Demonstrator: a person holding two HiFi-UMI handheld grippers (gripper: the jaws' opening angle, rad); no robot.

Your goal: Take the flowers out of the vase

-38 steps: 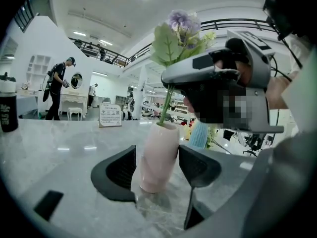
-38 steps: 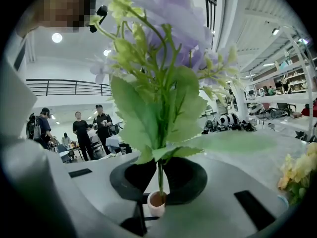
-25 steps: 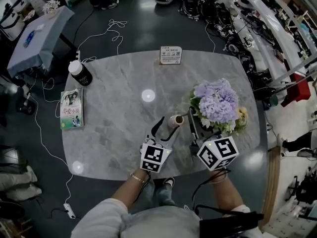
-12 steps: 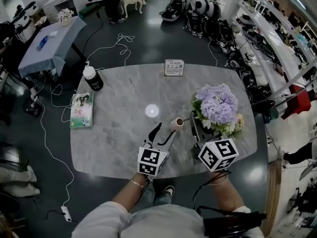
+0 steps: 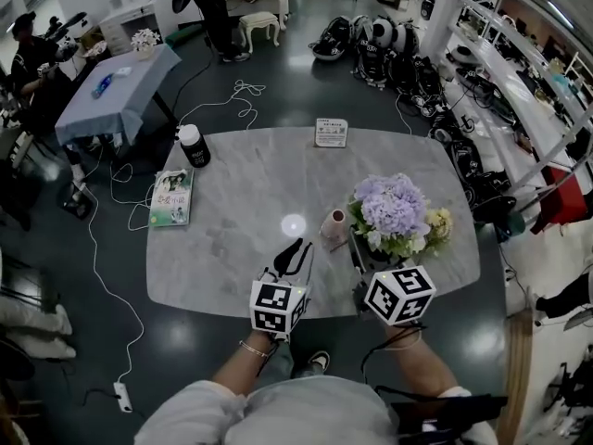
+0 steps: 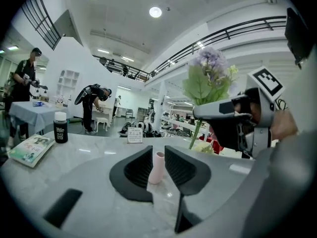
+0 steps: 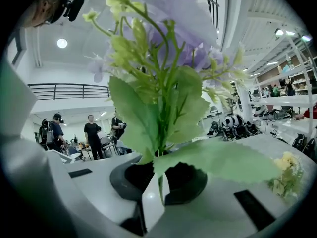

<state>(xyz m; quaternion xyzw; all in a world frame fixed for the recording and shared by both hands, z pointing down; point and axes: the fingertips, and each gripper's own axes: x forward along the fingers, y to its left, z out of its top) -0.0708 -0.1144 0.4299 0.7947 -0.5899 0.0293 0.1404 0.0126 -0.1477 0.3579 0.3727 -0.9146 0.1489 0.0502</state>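
Already the purple flowers stand clear, just right of the pink vase, with their stem upright and pinched in the right gripper. The left gripper is nearer the vase and points at it from just short. Its jaws have just been closing and are now narrowed, gripping nothing.

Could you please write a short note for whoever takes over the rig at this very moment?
Left claw: has just been closing, nothing gripped, jaws slightly apart.
Right claw: shut on the stems of the flowers, held beside the vase.
Vase: empty, upright on the table, beyond the left claw.
Done: flowers are out of the vase.
Left: probably lay the flowers on the table.
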